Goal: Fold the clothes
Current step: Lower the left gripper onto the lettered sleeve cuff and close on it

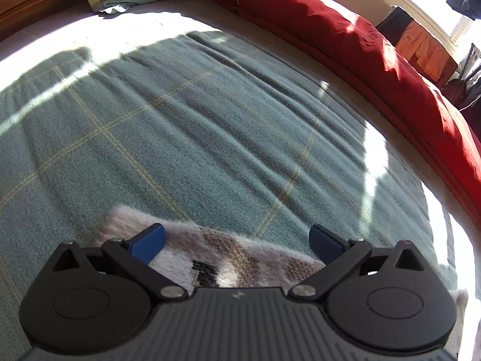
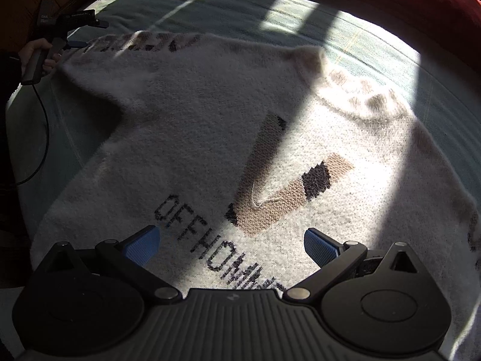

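Both tongs (image 1: 237, 240) (image 2: 231, 242) spread wide.

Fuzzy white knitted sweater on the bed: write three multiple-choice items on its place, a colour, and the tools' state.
1. The fuzzy white knitted sweater lies on:
A. a green plaid blanket
B. a wooden floor
C. a chair

2. The long bolster along the bed's edge is:
A. blue
B. red
C. yellow

3. The right tool is:
A. shut on a sleeve
B. open above the sweater
C. out of view

Key: A, the green plaid blanket shows around it; B, the long red bolster is plain; B, its blue pads stand apart. The left tool is open too.
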